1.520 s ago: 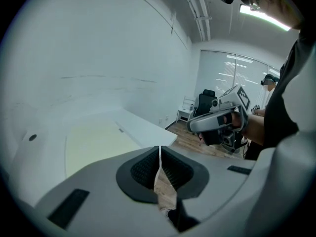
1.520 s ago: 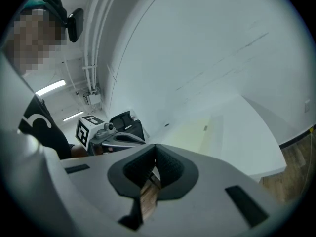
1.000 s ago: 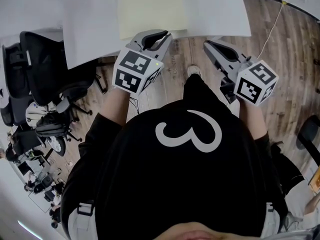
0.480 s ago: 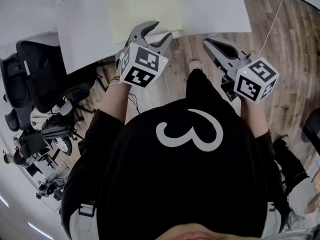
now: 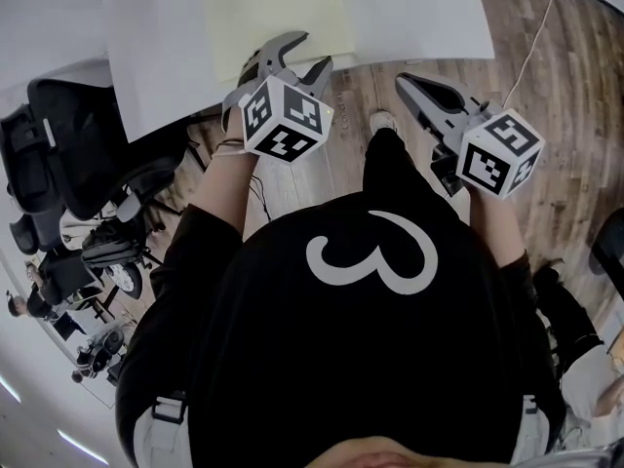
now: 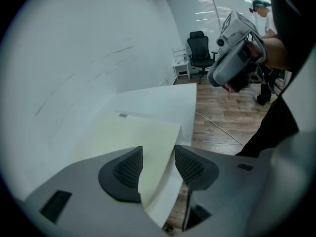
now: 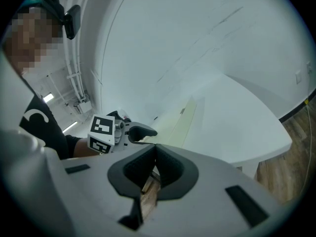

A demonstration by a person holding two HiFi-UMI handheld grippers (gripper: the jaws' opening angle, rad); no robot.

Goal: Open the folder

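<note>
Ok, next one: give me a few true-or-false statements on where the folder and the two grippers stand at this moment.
1. The pale yellow folder lies on the white table. True.
2. The left gripper is clamped shut on the folder. False: its jaws are apart and opening, and the folder's near edge shows between them with no pad pressing on it.
3. The right gripper has its jaws together with nothing in them. True.
4. The right gripper hangs over the folder. False: it is off the table's near edge, above the wooden floor, to the right of the folder.
</note>
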